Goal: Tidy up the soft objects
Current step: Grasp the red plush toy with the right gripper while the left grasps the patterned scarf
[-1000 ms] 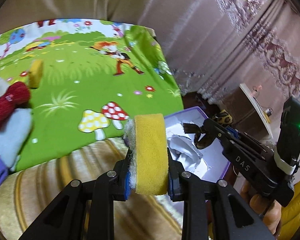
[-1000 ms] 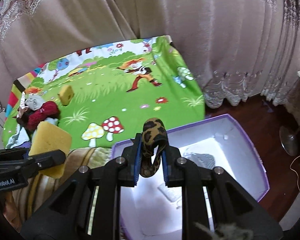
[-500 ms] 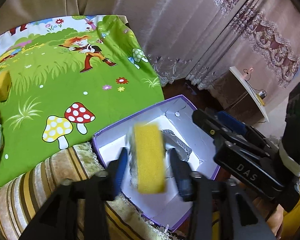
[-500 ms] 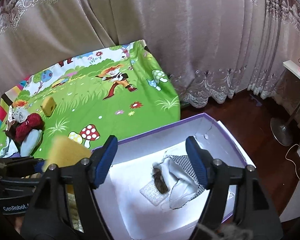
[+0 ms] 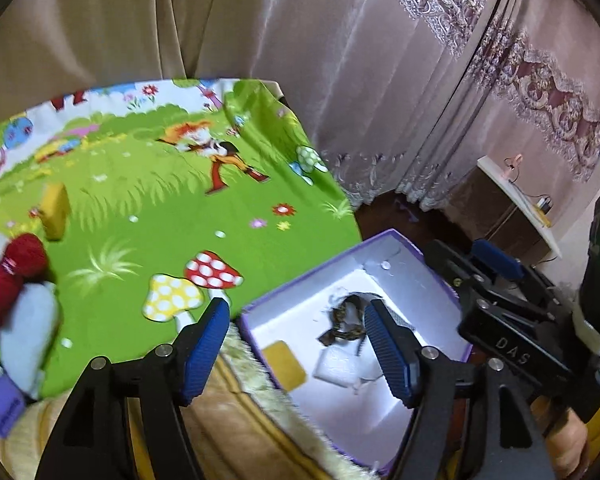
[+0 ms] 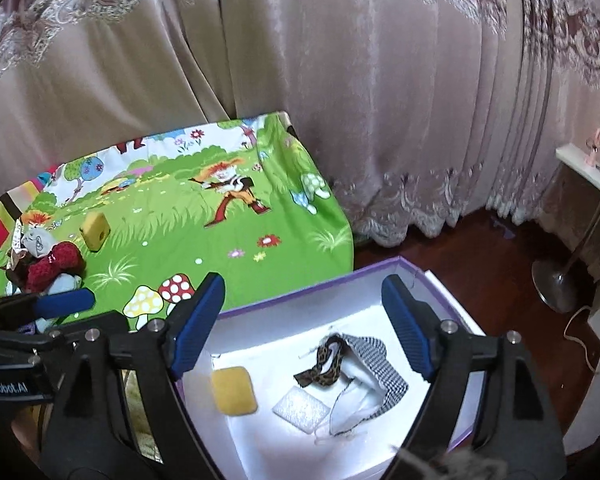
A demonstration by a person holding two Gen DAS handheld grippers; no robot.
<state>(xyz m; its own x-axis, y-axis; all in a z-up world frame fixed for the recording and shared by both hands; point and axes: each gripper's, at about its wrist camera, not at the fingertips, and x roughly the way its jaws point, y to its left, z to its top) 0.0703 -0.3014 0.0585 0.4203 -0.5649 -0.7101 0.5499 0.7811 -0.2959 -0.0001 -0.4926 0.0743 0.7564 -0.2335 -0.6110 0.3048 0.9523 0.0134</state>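
Two claws [image 5: 296, 344] [image 6: 304, 320] just spread, nothing between; cartoon mat [image 6: 220, 240], curtains [image 6: 380, 80], box [image 6: 420, 276].

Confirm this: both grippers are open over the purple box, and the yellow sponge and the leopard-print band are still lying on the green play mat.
Wrong on one point: the yellow sponge and the leopard-print band lie inside the purple box, not on the green play mat, as the right wrist view shows. The left gripper and right gripper have just been opening and stand empty.
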